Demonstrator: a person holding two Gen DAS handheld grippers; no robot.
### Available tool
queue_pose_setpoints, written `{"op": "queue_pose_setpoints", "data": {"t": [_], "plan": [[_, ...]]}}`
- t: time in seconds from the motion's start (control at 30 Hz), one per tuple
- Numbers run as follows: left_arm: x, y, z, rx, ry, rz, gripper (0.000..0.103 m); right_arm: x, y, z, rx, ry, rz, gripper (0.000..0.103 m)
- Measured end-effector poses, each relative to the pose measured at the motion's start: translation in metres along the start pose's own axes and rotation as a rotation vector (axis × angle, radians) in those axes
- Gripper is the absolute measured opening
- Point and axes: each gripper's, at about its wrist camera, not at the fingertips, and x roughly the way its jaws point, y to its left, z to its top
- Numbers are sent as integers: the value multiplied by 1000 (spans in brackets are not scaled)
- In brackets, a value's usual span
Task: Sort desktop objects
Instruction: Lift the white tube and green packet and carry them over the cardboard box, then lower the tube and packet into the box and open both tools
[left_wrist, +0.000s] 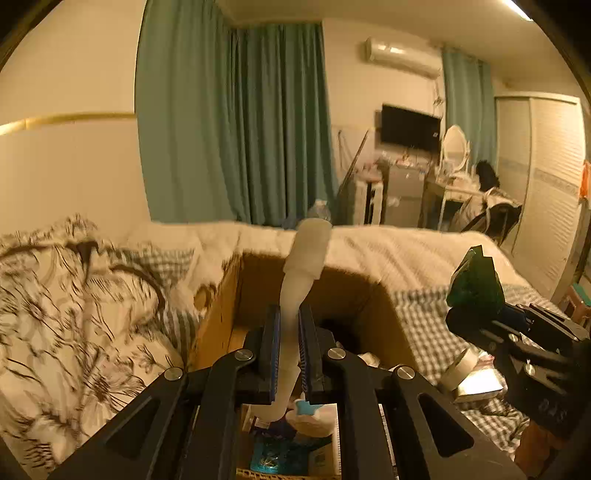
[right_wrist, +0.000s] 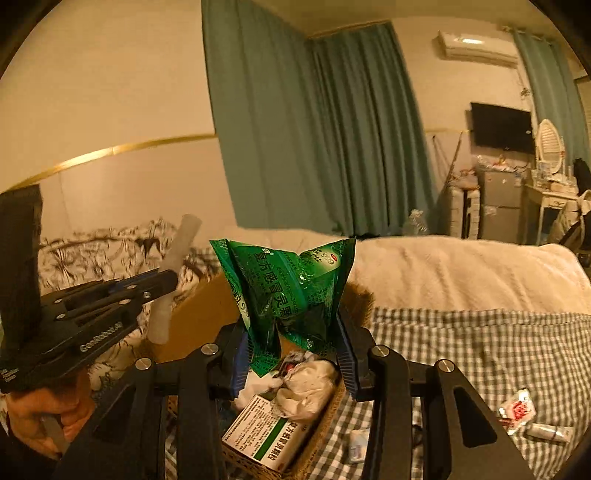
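The left claw (left_wrist: 291, 332) is clenched on a pale, translucent white tube (left_wrist: 304, 254), its blue-lined pads pressing the tube's narrow middle so that the wider ribbed end sticks up past the fingertips and the lower end hangs bent below them. The right claw (right_wrist: 291, 343) is grasping a crumpled green foil sachet (right_wrist: 284, 288) printed with white characters; the pads squeeze its lower sides and most of the packet stands up above them. In the left wrist view the right claw (left_wrist: 476, 314) shows at the right edge with the green sachet (left_wrist: 474, 277) above it, and in the right wrist view the left claw (right_wrist: 162, 284) and its tube (right_wrist: 177, 258) show at the left, with a hand (right_wrist: 44, 417) gripping the handle below.

Both held things hang above an open cardboard box (left_wrist: 354, 288) standing on the bed. Just below the right claw a woven basket (right_wrist: 325, 424) holds a white-and-green medicine box (right_wrist: 266, 435) and some crumpled white packaging (right_wrist: 310, 387). More small packets (right_wrist: 517, 410) lie on the checked bedsheet (right_wrist: 480, 350) to the right, apart from the basket. A floral quilt (left_wrist: 74, 295) and a cream blanket (right_wrist: 461, 269) cover the rest of the bed, with teal curtains (left_wrist: 229, 129) behind.
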Motion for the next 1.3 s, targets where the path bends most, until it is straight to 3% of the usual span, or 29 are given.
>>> {"op": "queue_pose_setpoints", "data": {"t": [0.23, 0.37, 0.5, 0.57, 0.6, 0.63, 0.87, 1.0, 1.1, 1.3], "plan": [[41, 4, -19, -13, 117, -13, 9, 48, 5, -15, -28, 126, 7, 39], [53, 5, -26, -12, 157, 21, 10, 68, 7, -28, -23, 189, 14, 39], [51, 5, -27, -22, 164, 31, 20, 77, 10, -33, -52, 221, 16, 45], [47, 7, -24, -27, 148, 42, 36, 74, 11, -33, -59, 205, 14, 59], [44, 8, -21, -29, 135, 49, 55, 71, 11, -32, -62, 197, 11, 68], [40, 9, -19, -33, 119, 55, 66, 70, 13, -31, -67, 186, 4, 72], [3, 16, -1, -72, 14, 59, 69, 41, 10, -17, -59, 90, -54, 72], [-26, 13, 12, -89, -67, 58, 88, 10, 6, -5, -53, 1, -80, 73], [-45, 10, 17, -95, -131, 59, 100, -18, 2, 3, -57, -76, -89, 81], [-74, -18, 23, -37, -206, 29, 103, -68, -13, 19, -63, -154, -160, 92]]}}
